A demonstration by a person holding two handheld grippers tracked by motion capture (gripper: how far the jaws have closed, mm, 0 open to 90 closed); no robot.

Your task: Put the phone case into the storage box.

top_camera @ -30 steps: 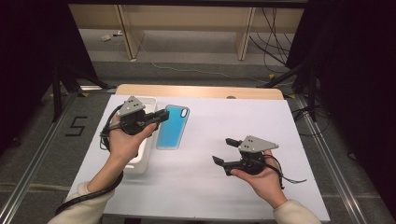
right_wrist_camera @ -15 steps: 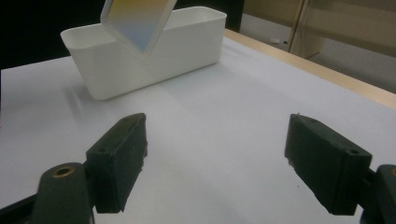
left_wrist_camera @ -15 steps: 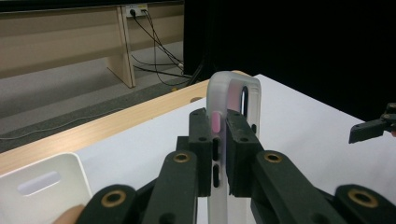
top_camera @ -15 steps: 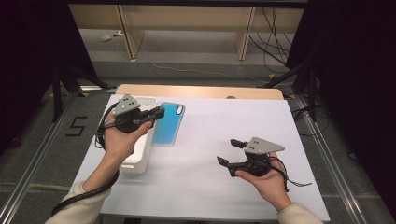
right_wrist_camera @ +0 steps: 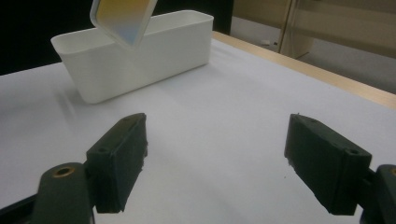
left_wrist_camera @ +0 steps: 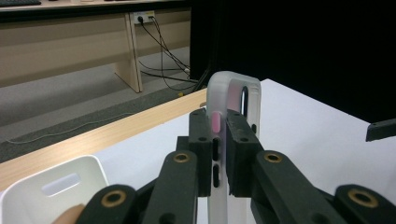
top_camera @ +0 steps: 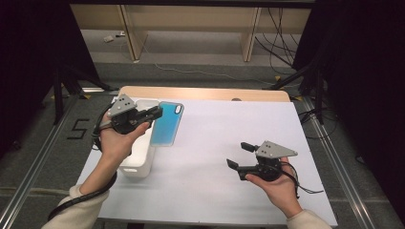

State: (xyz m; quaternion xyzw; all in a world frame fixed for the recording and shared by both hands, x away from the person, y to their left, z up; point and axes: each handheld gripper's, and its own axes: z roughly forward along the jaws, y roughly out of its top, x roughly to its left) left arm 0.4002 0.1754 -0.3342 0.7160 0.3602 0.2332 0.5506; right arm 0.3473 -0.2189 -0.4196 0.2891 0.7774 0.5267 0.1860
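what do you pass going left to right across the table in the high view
left gripper → blue phone case → right gripper

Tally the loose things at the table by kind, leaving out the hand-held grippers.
Phone case: 1
White bin: 1
Total: 2

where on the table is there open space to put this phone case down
Bare white table lies between the white bin and the right gripper, and along the far edge right of the phone case. It is crowded at the left, where the left gripper holds the case beside the bin.
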